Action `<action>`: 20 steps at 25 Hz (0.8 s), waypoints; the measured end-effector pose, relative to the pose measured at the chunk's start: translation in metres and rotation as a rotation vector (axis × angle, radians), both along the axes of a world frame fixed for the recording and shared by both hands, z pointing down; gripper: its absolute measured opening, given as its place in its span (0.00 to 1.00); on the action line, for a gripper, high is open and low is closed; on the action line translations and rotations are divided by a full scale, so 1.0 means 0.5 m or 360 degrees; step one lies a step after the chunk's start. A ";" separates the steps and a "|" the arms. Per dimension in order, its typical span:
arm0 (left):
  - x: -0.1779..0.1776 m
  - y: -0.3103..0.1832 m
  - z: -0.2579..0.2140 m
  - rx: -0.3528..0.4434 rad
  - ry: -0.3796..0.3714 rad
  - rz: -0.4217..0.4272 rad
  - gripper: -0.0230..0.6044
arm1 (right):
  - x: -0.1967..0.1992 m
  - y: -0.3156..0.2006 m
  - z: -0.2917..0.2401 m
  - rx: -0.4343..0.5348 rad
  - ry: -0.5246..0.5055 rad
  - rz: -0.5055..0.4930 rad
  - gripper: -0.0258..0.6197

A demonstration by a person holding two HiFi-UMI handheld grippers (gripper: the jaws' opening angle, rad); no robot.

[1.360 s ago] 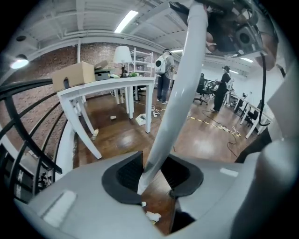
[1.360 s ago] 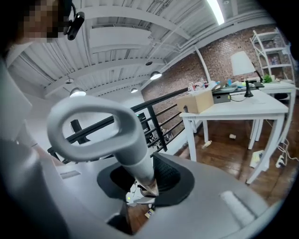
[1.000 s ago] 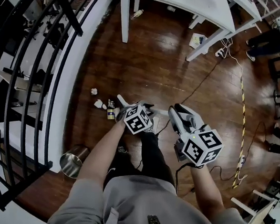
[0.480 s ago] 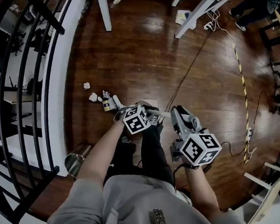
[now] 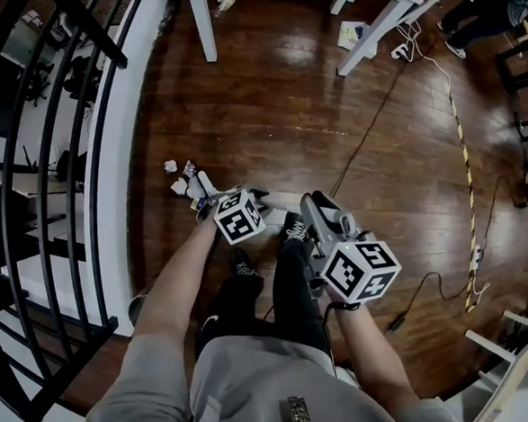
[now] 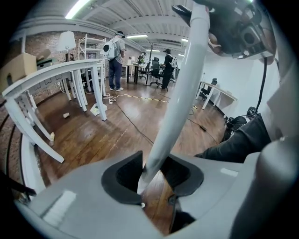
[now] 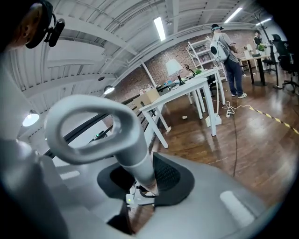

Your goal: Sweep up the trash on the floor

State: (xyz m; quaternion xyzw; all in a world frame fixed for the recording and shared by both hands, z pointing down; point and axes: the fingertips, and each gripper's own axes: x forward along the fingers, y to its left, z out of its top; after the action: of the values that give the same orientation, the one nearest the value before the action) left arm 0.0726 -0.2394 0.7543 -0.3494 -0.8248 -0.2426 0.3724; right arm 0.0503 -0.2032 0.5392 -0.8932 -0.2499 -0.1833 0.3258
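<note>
Trash lies on the dark wooden floor by the white curved wall: crumpled paper balls (image 5: 171, 166) and a small can (image 5: 197, 201). My left gripper (image 5: 211, 196) reaches down right next to this pile, shut on a light grey pole (image 6: 180, 93) that runs up from between its jaws (image 6: 152, 175). My right gripper (image 5: 310, 204) is over the person's shoes, shut on a grey handle with a loop end (image 7: 117, 135), gripped just below the loop (image 7: 140, 179). The lower ends of both tools are hidden.
A black railing (image 5: 53, 166) and the white curved wall (image 5: 120, 152) bound the left side. A metal bin (image 5: 137, 305) peeks out behind the left arm. White table legs (image 5: 198, 21), a black cable (image 5: 366, 126) and a striped tape line (image 5: 463, 156) cross the floor farther off.
Both grippers have dropped lower and the left one has shifted left, closer to the trash pile. The head view has tilted, so the bin is now mostly hidden by the left arm.
</note>
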 end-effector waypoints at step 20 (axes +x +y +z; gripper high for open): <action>0.116 0.277 -0.210 -0.0093 0.0102 -0.0408 0.23 | 0.121 0.259 -0.224 -0.0233 0.0161 -0.0404 0.17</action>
State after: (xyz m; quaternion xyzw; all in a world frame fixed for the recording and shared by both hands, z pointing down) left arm 0.1306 -0.1009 0.6491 -0.4702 -0.7678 -0.2528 0.3542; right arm 0.1110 -0.0739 0.4274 -0.9471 -0.1309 -0.1590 0.2462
